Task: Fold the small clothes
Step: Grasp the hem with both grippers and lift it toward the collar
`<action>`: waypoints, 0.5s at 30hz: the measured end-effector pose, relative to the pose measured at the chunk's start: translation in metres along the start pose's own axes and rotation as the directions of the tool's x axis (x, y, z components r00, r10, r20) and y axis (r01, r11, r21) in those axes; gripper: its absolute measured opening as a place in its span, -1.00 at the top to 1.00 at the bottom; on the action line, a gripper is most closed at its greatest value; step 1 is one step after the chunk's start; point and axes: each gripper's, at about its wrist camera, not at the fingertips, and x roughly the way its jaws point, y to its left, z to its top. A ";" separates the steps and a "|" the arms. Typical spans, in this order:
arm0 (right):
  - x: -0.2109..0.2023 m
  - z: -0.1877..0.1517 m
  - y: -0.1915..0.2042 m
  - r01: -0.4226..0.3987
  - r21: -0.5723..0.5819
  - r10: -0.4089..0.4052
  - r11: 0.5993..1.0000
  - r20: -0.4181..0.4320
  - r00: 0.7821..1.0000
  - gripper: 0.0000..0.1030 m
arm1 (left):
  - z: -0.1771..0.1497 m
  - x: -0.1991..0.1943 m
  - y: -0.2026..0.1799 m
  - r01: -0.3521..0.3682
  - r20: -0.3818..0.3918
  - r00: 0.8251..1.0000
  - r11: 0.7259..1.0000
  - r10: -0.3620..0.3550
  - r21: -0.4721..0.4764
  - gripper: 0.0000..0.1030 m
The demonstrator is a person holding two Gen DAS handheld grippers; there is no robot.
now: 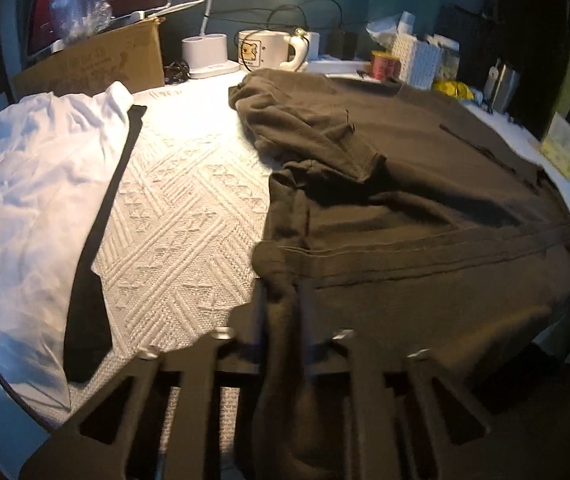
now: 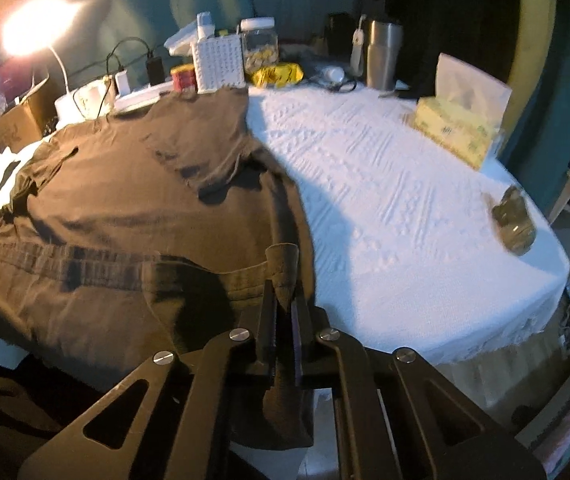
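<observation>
A dark brown T-shirt [image 1: 425, 200] lies spread on the white textured tablecloth [image 1: 181, 216], its hem toward me. My left gripper [image 1: 283, 286] is shut on the hem's left corner, with cloth bunched between the fingers. In the right wrist view the same brown T-shirt [image 2: 125, 208] fills the left half, and my right gripper [image 2: 285, 292] is shut on the hem's right corner, a fold of cloth poking up between its fingers. One sleeve [image 2: 205, 140] lies folded over the body.
A white garment [image 1: 33, 184] with a black tie [image 1: 101, 240] lies at left. Along the back stand a cardboard box [image 1: 97, 60], a mug [image 1: 265, 52], a lamp [image 2: 33, 32], jars and a steel tumbler [image 2: 383, 54]. A tissue box [image 2: 457, 128] and a small jar [image 2: 515, 224] sit on the right.
</observation>
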 end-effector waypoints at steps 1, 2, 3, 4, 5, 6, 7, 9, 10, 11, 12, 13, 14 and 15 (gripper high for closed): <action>-0.005 0.003 -0.002 0.004 0.004 -0.004 1.000 0.017 1.000 0.87 | 0.002 -0.005 0.001 0.011 0.011 1.000 1.000 -0.011 -0.014 0.90; -0.008 0.005 -0.002 0.004 0.007 -0.005 1.000 0.027 1.000 0.87 | 0.004 -0.009 0.001 0.016 0.021 1.000 1.000 -0.015 -0.019 0.91; -0.013 0.009 -0.004 0.001 0.009 -0.002 1.000 0.041 0.999 0.87 | 0.007 -0.018 0.000 0.016 0.048 0.999 1.000 -0.016 -0.017 0.91; -0.016 0.011 -0.004 0.000 0.009 -0.001 1.000 0.054 0.999 0.87 | 0.010 -0.026 -0.001 0.015 0.069 0.998 1.000 -0.014 -0.009 0.91; -0.021 0.015 -0.004 -0.003 0.008 0.002 1.000 0.071 0.997 0.87 | 0.013 -0.031 -0.003 0.014 0.084 0.996 1.000 -0.014 -0.003 0.91; -0.024 0.018 -0.003 -0.004 0.005 0.004 1.000 0.081 0.997 0.87 | 0.017 -0.040 -0.005 0.014 0.108 0.994 1.000 -0.015 0.005 0.91; -0.027 0.020 -0.002 -0.004 0.001 0.004 1.000 0.094 0.996 0.87 | 0.020 -0.047 -0.006 0.015 0.124 0.992 1.000 -0.016 0.011 0.91; -0.035 0.026 0.000 -0.007 -0.004 0.007 1.000 0.128 0.992 0.87 | 0.025 -0.059 -0.008 0.012 0.154 0.988 1.000 -0.015 0.021 0.91; -0.038 0.027 0.001 -0.008 -0.006 0.008 1.000 0.140 0.990 0.87 | 0.028 -0.063 -0.009 0.011 0.166 0.986 1.000 -0.015 0.025 0.91; -0.042 0.030 0.003 -0.010 -0.008 0.011 1.000 0.156 0.988 0.87 | 0.029 -0.068 -0.009 0.009 0.178 0.984 1.000 -0.014 0.028 0.91; -0.045 0.031 0.003 -0.013 -0.009 0.015 1.000 0.164 0.986 0.87 | 0.030 -0.071 -0.009 0.008 0.188 0.982 1.000 -0.013 0.029 0.91; -0.047 0.032 0.004 -0.017 -0.010 0.018 1.000 0.172 0.985 0.87 | 0.032 -0.074 -0.009 0.008 0.197 0.980 1.000 -0.014 0.028 0.91; -0.050 0.034 0.005 -0.018 -0.012 0.020 1.000 0.181 0.983 0.87 | 0.034 -0.076 -0.009 0.010 0.203 0.979 1.000 -0.015 0.027 0.91; -0.053 0.036 0.005 -0.020 -0.015 0.023 1.000 0.193 0.981 0.87 | 0.036 -0.080 -0.009 0.007 0.218 0.976 1.000 -0.013 0.025 0.91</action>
